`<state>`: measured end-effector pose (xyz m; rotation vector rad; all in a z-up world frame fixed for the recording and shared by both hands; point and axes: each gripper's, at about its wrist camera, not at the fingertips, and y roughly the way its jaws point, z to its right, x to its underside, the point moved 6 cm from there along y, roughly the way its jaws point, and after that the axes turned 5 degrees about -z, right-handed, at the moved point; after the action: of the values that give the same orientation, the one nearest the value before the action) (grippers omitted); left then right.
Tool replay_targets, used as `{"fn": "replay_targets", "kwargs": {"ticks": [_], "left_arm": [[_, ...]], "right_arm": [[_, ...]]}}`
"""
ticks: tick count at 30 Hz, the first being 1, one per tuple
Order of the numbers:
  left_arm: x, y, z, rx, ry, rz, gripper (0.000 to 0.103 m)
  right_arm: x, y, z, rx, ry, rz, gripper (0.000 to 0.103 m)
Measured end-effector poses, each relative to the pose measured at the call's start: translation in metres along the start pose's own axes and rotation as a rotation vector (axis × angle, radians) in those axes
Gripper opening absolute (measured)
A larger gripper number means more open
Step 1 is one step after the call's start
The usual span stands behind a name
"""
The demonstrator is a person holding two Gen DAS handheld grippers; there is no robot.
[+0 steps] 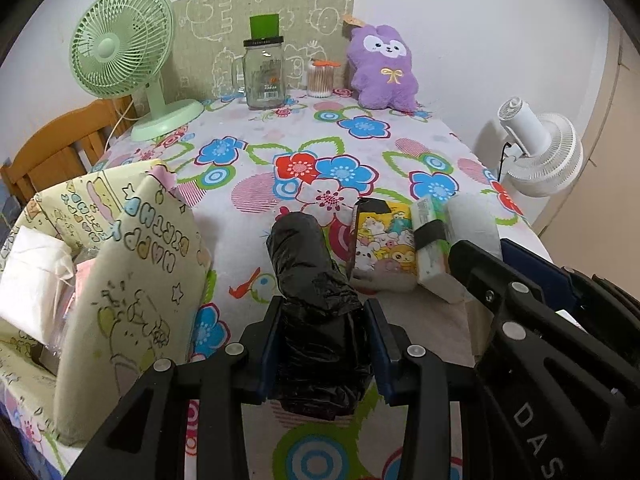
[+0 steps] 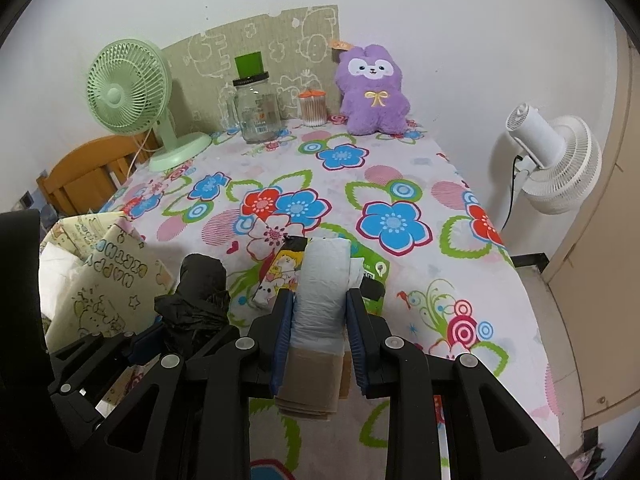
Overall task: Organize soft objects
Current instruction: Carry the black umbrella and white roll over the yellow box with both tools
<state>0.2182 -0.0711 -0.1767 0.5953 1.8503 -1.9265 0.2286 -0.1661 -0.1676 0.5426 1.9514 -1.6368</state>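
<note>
- The left gripper (image 1: 324, 344), at the bottom centre of the left wrist view, is clenched around a roll of crinkled black plastic bags (image 1: 312, 280); the blue pads press its lower half and the free end juts up toward the frame's middle. Holding it low on the roll likely keeps the soft film from unrolling.
- The right gripper (image 2: 318, 344), at the bottom centre of the right wrist view, is clamped on a roll of pale grey-white plastic bags with a tan paper band (image 2: 320, 300). The band sits between and below the pads, so the grip seems chosen where the roll is stiffest.
- Both rolls appear to be carried just above the flower-print tablecloth (image 1: 360, 128), side by side; the black one shows at lower left of the right wrist view.
- The cream fabric storage box printed with pastel cartoon lettering (image 1: 132, 248) stands open at the left edge of the left wrist view, white tissue (image 1: 32, 276) already inside. It looks like the intended home for the rolls, being nearest the left hand.
- Just beyond the rolls, at centre right, a yellow cartoon-print tissue pack (image 1: 384, 244) and a green-and-white wrapped pack (image 1: 432, 240) lie touching on the cloth, probably waiting their turn.
- The purple plush animal (image 1: 380, 68) leans against the wall at upper centre, well apart, beside a clear glass jar (image 1: 264, 76) and a mint-green desk fan (image 1: 120, 48).
</note>
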Motion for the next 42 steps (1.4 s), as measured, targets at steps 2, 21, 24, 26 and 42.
{"fn": "replay_targets", "kwargs": {"ticks": [2,21,24,26,42], "left_arm": [[0.001,-0.005,0.001,0.000,0.003,0.007,0.039],[0.014,-0.057,0.009,0.023,0.030,0.057,0.040],[0.016,-0.065,0.009,0.024,0.028,0.069,0.040],[0.016,-0.071,0.009,0.028,0.031,0.078,0.040],[0.015,-0.107,0.004,0.028,0.062,0.127,0.040]], "right_arm": [[0.002,-0.005,0.000,0.000,0.002,0.006,0.030],[0.009,-0.060,-0.004,0.007,0.014,0.077,0.030],[0.010,-0.069,-0.005,0.009,0.012,0.088,0.030],[0.010,-0.076,-0.006,0.011,0.012,0.095,0.030],[0.005,-0.116,-0.019,0.021,-0.004,0.142,0.030]]}}
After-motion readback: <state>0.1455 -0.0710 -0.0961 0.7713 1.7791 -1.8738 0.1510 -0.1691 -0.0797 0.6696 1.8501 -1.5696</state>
